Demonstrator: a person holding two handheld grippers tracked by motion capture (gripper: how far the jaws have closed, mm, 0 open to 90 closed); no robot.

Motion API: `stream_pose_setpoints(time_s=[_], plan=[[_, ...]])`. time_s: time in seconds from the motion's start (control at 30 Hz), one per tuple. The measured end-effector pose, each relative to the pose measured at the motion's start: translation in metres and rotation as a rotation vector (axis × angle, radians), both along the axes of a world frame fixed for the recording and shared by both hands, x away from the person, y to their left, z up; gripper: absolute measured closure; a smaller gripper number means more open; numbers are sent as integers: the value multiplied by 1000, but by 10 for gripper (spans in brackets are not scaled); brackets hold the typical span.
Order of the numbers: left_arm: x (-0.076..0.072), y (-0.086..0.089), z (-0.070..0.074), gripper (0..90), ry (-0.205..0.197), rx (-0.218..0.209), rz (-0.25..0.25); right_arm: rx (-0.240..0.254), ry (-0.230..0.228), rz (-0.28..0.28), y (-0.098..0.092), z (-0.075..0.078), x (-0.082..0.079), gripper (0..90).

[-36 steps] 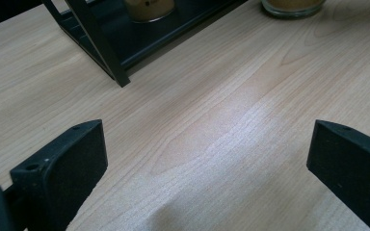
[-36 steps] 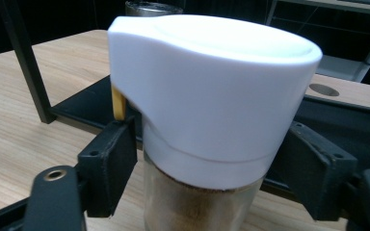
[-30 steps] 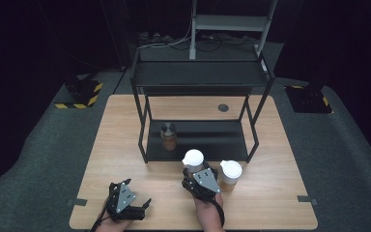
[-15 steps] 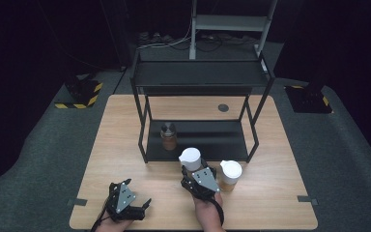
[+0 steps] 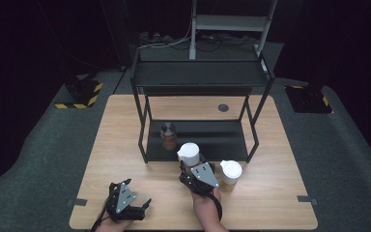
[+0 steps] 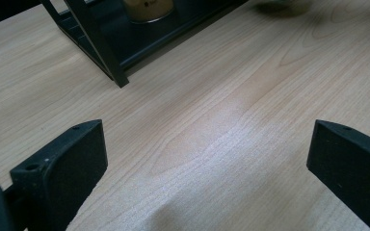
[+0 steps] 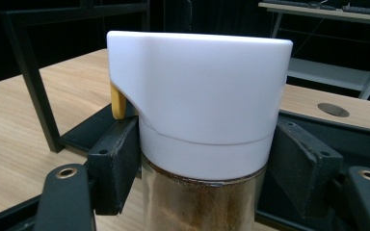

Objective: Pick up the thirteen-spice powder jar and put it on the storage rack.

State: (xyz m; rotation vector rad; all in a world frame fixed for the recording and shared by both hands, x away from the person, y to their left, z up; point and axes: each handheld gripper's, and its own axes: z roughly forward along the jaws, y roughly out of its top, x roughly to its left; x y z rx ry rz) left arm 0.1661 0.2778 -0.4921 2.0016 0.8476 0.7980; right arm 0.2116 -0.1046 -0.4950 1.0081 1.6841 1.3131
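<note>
On the near half of the table [image 5: 125, 145], just in front of the black rack [image 5: 198, 79], a jar [image 5: 189, 153] with a white cap is held by the right gripper [image 5: 193, 169]. From the right gripper view it is seen that the jaws are pressed on both sides of the jar [image 7: 197, 144], just under the cap, so the grip is already made. Whether the jar is lifted or rests on the wood cannot be told. One small jar [image 5: 168, 137] with brown content is already placed on the lower shelf of the rack, at its left part. Another white-capped jar [image 5: 230, 175] is standing on the table, just beside the right hand, and is not yet touched. The left gripper [image 5: 137, 210] is kept low at the near edge of the table, well apart from the jars; its jaws are wide and nothing is between them, only bare wood [image 6: 207, 120] is seen there. It is judged that the work is the placing of the jars into the rack: one is done, one is in the grip and must be carried to a shelf, and one is left for after.
</note>
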Motion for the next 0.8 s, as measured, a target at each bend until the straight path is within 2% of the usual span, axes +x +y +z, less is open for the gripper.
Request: stream_pose_setpoints(time_s=[0.5, 0.8], plan=[[0, 0, 0, 9, -1, 5, -4, 38, -13, -21, 6, 10, 19, 301], [0, 0, 0, 9, -1, 3, -5, 42, -18, -35, 13, 16, 34, 301]])
